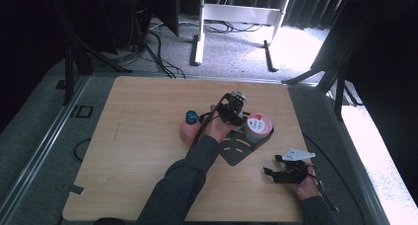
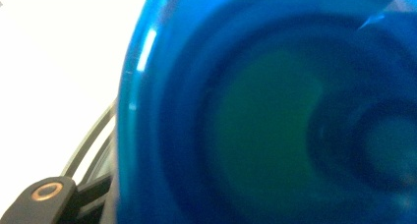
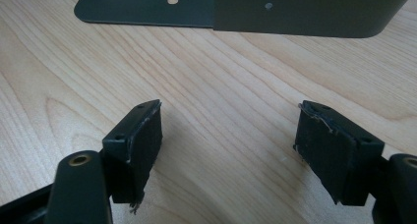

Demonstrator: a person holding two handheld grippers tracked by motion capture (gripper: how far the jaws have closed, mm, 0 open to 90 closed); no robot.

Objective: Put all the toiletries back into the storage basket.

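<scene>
A blue translucent round thing (image 2: 265, 116) sits blurred right up against the left gripper's camera, and one black jaw shows at the lower left beside it. From above, my left gripper (image 1: 229, 110) is at the table's middle, between a small blue-topped pink thing (image 1: 191, 118) and a pink tub with a white lid (image 1: 257, 126). How its jaws stand is hidden. My right gripper (image 1: 272, 165) hovers low over the wood near the front right, open with nothing between its fingers (image 3: 135, 140). A flat black metal bracket (image 3: 255, 8) lies just ahead of it.
The black bracket (image 1: 237, 151) lies flat on the wooden table (image 1: 133, 151), and the pink tub stands at its far end. Cables and a white frame (image 1: 236, 13) are on the floor beyond the table's far edge.
</scene>
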